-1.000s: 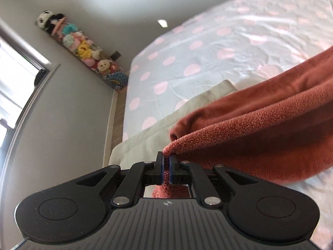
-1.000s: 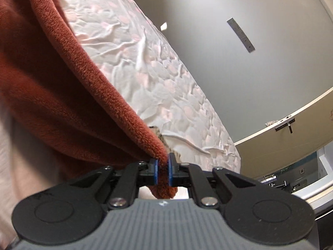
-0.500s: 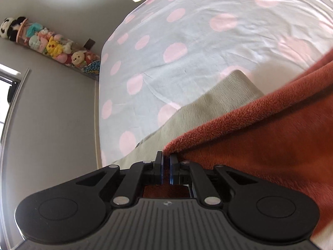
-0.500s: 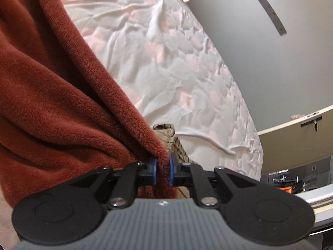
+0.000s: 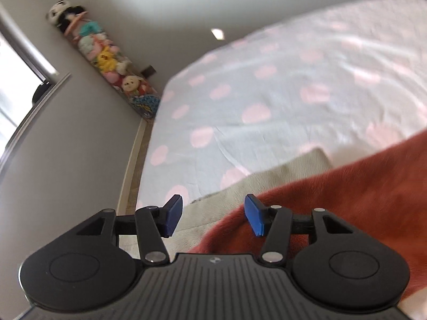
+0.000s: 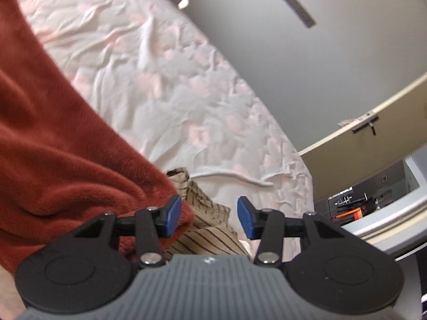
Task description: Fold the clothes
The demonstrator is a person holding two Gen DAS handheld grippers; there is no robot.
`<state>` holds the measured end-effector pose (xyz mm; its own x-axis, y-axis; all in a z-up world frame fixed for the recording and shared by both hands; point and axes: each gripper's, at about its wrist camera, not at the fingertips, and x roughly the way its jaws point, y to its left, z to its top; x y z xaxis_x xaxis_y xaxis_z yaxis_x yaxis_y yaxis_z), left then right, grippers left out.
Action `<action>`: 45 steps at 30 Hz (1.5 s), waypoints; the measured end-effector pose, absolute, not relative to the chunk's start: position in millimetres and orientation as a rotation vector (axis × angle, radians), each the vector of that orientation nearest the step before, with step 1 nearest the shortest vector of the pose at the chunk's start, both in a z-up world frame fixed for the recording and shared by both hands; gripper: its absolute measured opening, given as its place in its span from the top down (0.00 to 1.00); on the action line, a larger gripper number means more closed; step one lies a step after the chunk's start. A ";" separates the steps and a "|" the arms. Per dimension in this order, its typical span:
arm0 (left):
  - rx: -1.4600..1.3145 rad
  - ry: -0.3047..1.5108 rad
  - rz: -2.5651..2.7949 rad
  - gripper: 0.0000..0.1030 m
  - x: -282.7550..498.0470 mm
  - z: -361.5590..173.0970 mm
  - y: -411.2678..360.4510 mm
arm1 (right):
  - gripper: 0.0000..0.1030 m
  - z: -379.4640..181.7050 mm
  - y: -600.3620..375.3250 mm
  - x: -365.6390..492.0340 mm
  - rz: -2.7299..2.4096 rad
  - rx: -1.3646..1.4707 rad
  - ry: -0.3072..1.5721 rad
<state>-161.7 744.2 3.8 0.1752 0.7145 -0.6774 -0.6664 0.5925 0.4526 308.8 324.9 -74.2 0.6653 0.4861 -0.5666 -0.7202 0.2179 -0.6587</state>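
Pink-dotted bedding of the bed point(image 5: 267, 98) fills both views. One rust fleece garment point(image 5: 360, 194) is seen lying at the lower right of the left view, over one beige cloth point(image 5: 267, 186); one striped garment point(image 6: 202, 229) is seen at bottom centre of the right view. Both the left hand-held gripper point(image 5: 213, 214) and the right hand-held gripper point(image 6: 208, 216) are spread wide, with nothing held. Edges are best checked for alignment before any regrasp.

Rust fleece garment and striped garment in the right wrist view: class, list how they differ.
The rust fleece garment is plain, thick and fuzzy; the striped garment is thin tan cloth with dark lines. The fleece fills the left of the view; only a small crumpled part of the striped one shows. Both lie on the bed.
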 end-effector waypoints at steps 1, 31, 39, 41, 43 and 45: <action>0.027 0.962 0.983 0.51 -171.8 12.9 739.4 | 0.52 -66.9 318.1 302.6 0.859 -1.017 0.270; -0.547 0.421 0.933 0.75 -297.3 -42.7 687.4 | 0.53 -90.5 253.8 121.5 0.906 -0.543 0.613; -0.421 0.364 0.824 0.79 -247.8 -27.1 665.6 | 0.53 -92.9 264.1 103.6 0.974 -0.576 0.594; -0.427 0.368 0.854 0.79 -247.7 -24.7 678.2 | 0.53 -90.7 262.5 99.2 0.991 -0.599 0.564; -0.471 0.413 0.882 0.79 -254.0 -33.9 691.5 | 0.52 -89.3 260.1 98.2 0.991 -0.617 0.541; -0.515 0.457 0.909 0.79 -260.3 -43.2 704.8 | 0.52 -89.3 257.2 101.5 0.984 -0.612 0.539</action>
